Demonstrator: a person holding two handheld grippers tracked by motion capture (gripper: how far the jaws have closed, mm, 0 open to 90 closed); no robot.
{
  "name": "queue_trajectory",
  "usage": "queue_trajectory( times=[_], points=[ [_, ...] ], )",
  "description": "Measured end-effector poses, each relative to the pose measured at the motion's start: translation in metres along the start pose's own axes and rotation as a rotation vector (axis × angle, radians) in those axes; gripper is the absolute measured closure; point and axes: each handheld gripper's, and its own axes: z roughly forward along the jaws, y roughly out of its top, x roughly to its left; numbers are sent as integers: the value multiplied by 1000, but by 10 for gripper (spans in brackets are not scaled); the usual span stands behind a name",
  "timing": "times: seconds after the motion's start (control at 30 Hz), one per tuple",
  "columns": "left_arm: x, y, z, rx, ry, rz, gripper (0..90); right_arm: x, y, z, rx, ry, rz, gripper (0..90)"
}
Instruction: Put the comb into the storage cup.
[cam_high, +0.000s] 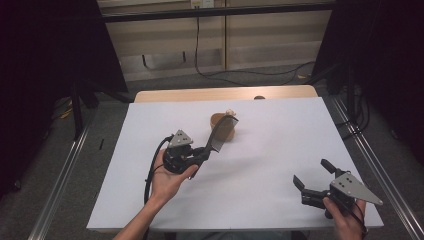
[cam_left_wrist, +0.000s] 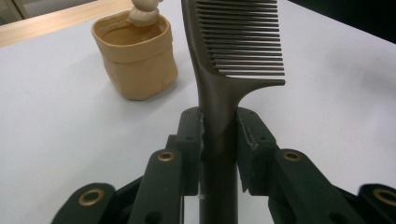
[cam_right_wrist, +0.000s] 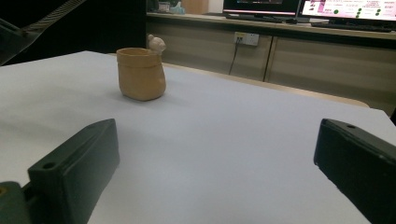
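A: What sits closest to the lens in the high view?

B: Two hands at the bottom edge, each with one gripper. The right gripper (cam_high: 312, 174) is at the lower right of the frame, the left gripper (cam_high: 210, 147) just left of centre.

A: Start with the biggest thing, then.

B: One table (cam_high: 280, 145), its white top spreading across the middle of the frame, with a strip of bare wood along the far edge. Everything else stands on it or hangs over it.

A: And the grippers' states?

B: The left one is clenched on a comb (cam_left_wrist: 233, 51). In the left gripper view its two black jaws press against the comb's dark handle from both sides, low in the middle of the frame, and the teeth rise to the upper centre. The right one is released: in the right gripper view its jaws stand far apart at the lower left and lower right corners, with bare table between them.

A: How many combs?

B: One. In the high view it slants up from the left gripper towards the frame's centre, its toothed end in front of the cup.

A: Cups?

B: One tan cup (cam_high: 223, 126), just above centre, upright on the white top. One small pale lump (cam_left_wrist: 145, 13) sits at its rim; I cannot tell what it is.
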Motion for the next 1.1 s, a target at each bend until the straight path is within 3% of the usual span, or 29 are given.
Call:
queue_trajectory(
  times=[0.17,0.27,0.43,0.63,1.1],
  points=[
    [1,-1,-1,-40,-13,14,729,0,0,0,0,0,-1,0],
    [3,-1,-3,-102,8,35,729,0,0,0,0,-1,-1,0],
    [5,-2,-5,-158,15,51,729,0,0,0,-1,-2,-1,0],
    [8,1,-9,-207,4,27,729,0,0,0,-2,0,1,0],
    [12,17,-13,-310,74,57,729,-1,0,0,-6,-1,0,0]
  ],
)
